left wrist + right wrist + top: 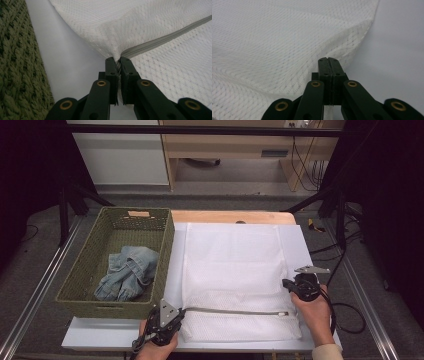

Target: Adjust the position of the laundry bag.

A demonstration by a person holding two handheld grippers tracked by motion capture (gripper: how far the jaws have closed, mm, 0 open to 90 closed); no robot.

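Observation:
A white mesh laundry bag (235, 265) lies flat on the white table top (110, 335), with a grey zipper (235, 311) running across its near end. My left gripper (181, 312) is at the zipper's left end, shut on the bag's corner. In the left gripper view its jaws (119, 60) pinch the mesh right where the zipper (162, 41) starts. My right gripper (286, 283) sits at the bag's right edge. In the right gripper view the jaws (328, 60) are closed, and the mesh (274, 42) lifts in a fold up to their tips.
A green woven basket (107, 310) stands left of the bag, close to my left gripper, with folded blue jeans (127, 272) inside. Its wall (17, 75) is at the left in the left gripper view. Bare white table (397, 50) lies right of the bag.

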